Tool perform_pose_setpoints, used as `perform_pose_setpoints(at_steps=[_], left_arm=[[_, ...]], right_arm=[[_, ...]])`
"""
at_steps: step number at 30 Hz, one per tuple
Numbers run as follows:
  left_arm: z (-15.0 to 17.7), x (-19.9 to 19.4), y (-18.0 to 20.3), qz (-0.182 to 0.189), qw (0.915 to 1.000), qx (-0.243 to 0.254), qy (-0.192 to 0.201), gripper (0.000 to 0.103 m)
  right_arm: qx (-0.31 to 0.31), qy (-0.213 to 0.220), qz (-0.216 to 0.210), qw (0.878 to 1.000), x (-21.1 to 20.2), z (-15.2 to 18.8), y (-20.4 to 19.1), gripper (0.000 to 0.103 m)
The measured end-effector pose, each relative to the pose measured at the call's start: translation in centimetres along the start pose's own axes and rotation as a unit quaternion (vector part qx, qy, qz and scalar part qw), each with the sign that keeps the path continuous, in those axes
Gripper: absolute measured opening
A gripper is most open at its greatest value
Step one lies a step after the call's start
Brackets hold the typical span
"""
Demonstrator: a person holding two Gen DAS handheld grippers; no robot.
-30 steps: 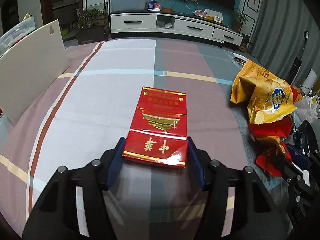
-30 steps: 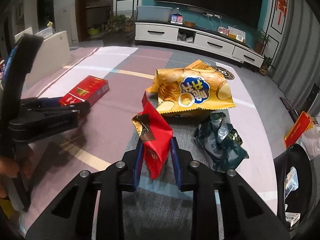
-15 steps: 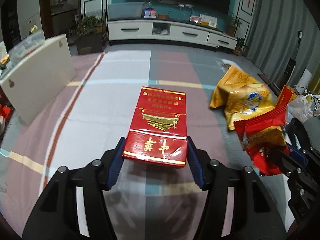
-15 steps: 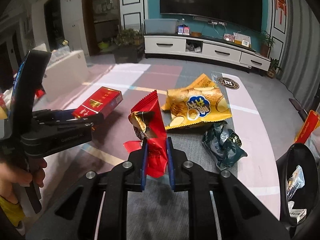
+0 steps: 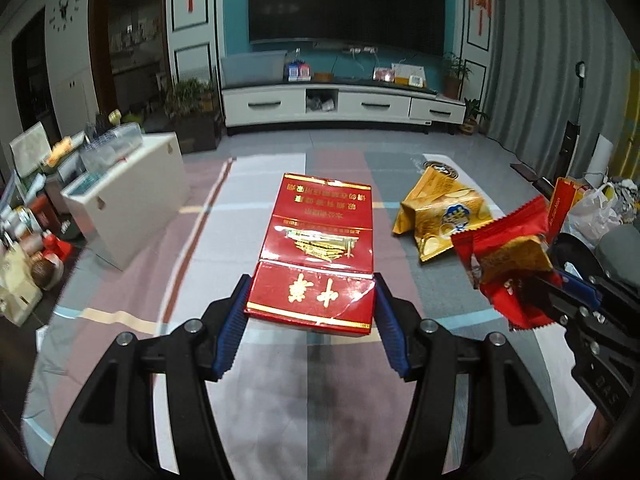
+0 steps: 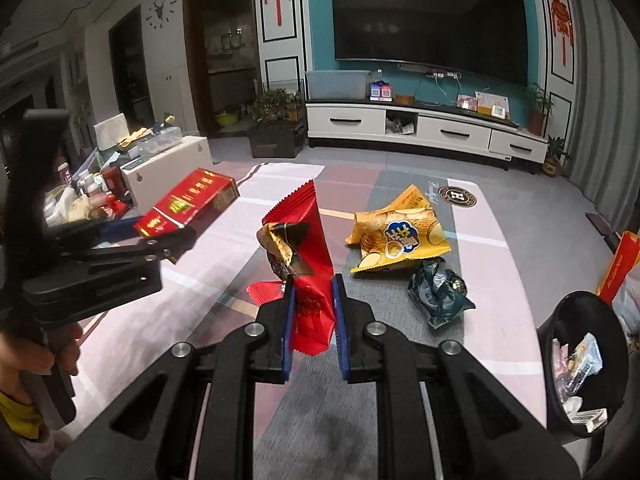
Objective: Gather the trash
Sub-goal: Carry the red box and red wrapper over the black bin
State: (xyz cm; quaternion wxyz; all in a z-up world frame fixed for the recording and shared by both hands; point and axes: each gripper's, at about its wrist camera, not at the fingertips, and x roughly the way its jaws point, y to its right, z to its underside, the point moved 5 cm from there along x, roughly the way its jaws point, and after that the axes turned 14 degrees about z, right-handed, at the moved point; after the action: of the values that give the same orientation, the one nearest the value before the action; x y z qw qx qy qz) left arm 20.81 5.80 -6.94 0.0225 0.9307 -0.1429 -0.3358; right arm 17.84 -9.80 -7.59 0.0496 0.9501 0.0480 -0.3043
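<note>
We see the left gripper (image 5: 310, 312) with its blue pads pressed on the two sides of a red carton (image 5: 320, 252) printed in gold characters; the carton juts forward from the jaws, clear of the striped cloth (image 5: 192, 240) below it. From the right wrist view the same carton (image 6: 186, 202) shows to the left, pinched in the left gripper (image 6: 160, 236), and a hand (image 6: 24, 360) wraps that gripper's handle at the lower left edge.

The right gripper (image 6: 314, 308) has its pads drawn close on a red snack wrapper (image 6: 308, 248) — crumpled, with a gold and brown inner fold showing; the wrapper stands up out of the jaws, off the cloth. In the left wrist view we find that wrapper (image 5: 508, 264) at the right, gripped by the right gripper (image 5: 560, 296).

On the cloth lie a yellow chip bag (image 6: 400, 236), flat and open-mouthed, and a dark green crumpled wrapper (image 6: 438, 294) just beside its near corner; whether they touch we cannot tell. The chip bag (image 5: 444, 216) also shows in the left view, behind the held wrapper.

At the lower right stands a black bin (image 6: 552, 344) with a few wrappers inside — near the cloth's edge; behind it leans a red and orange box (image 6: 620, 264).
</note>
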Motion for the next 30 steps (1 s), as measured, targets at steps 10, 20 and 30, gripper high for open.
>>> perform_pose_setpoints(at_steps=[10, 20, 30], left_arm=[[2.3, -4.4, 2.9, -0.005, 0.9999, 0.005, 0.016, 0.06], [3.5, -5.7, 7.7, 0.017, 0.9995, 0.025, 0.013, 0.06], [3.8, -4.8, 13.6, 0.054, 0.9966, 0.062, -0.001, 0.06]], right_arm=[[0.003, 0.012, 0.019, 1.0, -3.5, 0.5, 1.5, 0.018], [0.034, 0.018, 0.044, 0.998, -6.4, 2.1, 5.6, 0.018], [0.066, 0.01, 0.074, 0.995, -8.0, 4.0, 10.4, 0.018]])
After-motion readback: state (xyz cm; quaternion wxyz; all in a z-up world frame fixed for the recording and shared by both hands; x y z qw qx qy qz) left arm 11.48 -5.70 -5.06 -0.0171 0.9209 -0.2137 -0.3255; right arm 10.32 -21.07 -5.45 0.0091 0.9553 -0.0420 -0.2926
